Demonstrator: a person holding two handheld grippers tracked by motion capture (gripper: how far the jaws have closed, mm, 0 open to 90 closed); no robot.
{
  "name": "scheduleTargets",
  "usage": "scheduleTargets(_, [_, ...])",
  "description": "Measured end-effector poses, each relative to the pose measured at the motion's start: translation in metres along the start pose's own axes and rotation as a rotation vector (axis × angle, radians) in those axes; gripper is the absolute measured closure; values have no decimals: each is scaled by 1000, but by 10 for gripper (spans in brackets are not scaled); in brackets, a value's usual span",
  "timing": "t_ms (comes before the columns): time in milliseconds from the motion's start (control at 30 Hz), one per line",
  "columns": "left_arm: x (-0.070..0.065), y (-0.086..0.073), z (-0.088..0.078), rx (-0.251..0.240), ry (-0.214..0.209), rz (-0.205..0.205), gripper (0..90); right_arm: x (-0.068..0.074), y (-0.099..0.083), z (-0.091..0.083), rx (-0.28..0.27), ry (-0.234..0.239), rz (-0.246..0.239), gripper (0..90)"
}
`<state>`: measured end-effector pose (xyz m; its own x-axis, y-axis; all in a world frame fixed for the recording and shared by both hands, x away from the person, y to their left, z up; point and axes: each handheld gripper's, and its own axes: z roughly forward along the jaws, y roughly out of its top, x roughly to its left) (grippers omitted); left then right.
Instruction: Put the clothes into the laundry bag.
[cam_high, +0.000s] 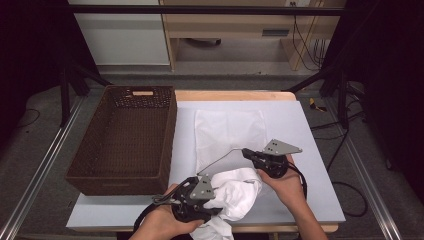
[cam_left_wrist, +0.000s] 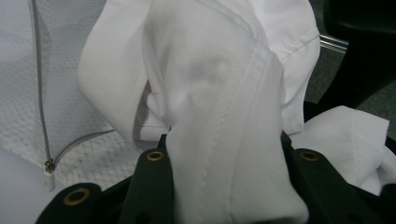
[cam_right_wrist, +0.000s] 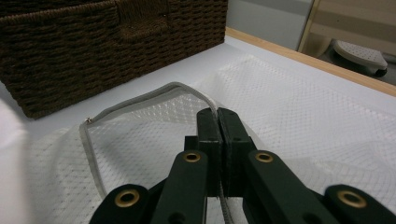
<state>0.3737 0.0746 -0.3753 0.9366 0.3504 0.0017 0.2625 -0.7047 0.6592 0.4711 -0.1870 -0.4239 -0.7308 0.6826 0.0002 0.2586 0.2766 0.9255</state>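
L tool (cam_high: 212, 197) clamps white garment (cam_left_wrist: 224, 116), tips hidden; R tool (cam_right_wrist: 218, 135) pinches mesh bag's (cam_right_wrist: 299, 102) zip edge.

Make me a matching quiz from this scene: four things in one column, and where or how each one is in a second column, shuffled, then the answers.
Things:
1. wicker basket
2. mesh laundry bag
3. white garment
4. right claw

States:
A. bunched up in the left claw
B. shut on the bag's zipper edge, lifting it
C. standing on the left of the table
D. lying flat mid-table, mouth unzipped

Pairs: 1-C, 2-D, 3-A, 4-B
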Motion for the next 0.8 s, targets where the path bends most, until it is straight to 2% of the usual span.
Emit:
scheduleTargets(133, [8, 2, 8, 26, 18, -2, 644, 1, 1, -1, -7, 3, -2, 888])
scheduleTargets(300, [16, 1, 14, 41, 20, -16, 644, 1, 2, -3, -19, 7, -6, 888])
scheduleTargets(800, [21, 5, 23, 47, 33, -28, 643, 2, 4, -5, -27, 11, -16, 888])
